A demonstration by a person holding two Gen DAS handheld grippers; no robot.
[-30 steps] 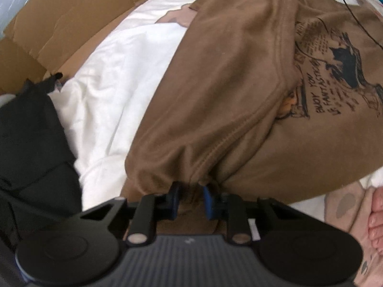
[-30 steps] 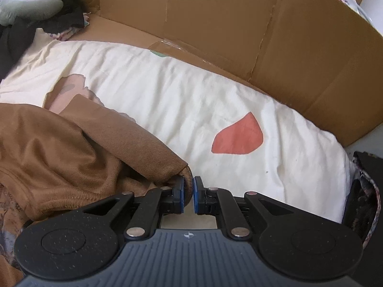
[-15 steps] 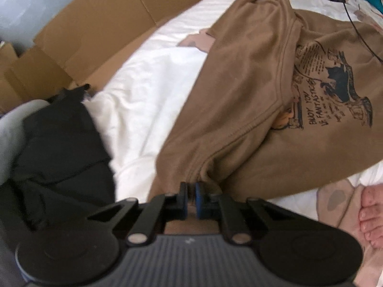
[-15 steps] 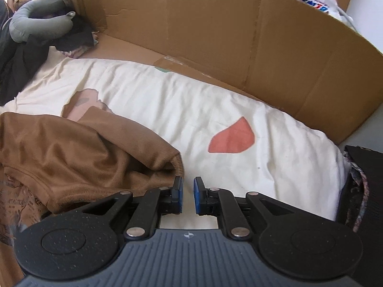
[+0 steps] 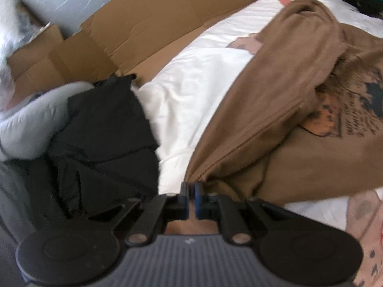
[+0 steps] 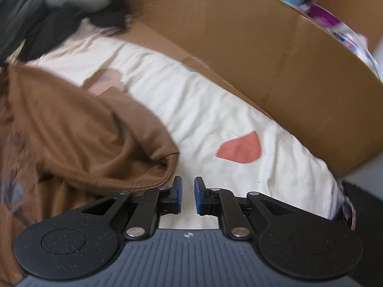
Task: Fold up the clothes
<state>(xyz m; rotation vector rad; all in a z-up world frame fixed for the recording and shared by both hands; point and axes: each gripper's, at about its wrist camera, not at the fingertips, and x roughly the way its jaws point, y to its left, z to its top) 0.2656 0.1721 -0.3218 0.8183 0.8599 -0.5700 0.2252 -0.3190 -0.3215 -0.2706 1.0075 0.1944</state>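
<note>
A brown T-shirt [image 5: 263, 119] with a dark print [image 5: 354, 110] lies crumpled on a white sheet [image 5: 191, 91]. My left gripper [image 5: 190, 186] is shut on the shirt's hem corner, and the cloth rises taut from its tips. In the right wrist view the shirt's sleeve [image 6: 83, 124] rests on the sheet [image 6: 215, 110], its ribbed cuff just left of my right gripper [image 6: 188, 186]. That gripper's jaws are opening, with only bare sheet between them.
Cardboard walls [image 5: 155, 24] [image 6: 263, 59] border the sheet on its far side. A heap of black clothes [image 5: 107, 131] and a grey pillow [image 5: 31, 124] lie left of the shirt. Packages [image 6: 335, 26] sit behind the cardboard.
My left jaws closed on the shirt's hem and lifted it. My right jaws let go of the sleeve cuff and spread apart; the cuff now lies to their left.
</note>
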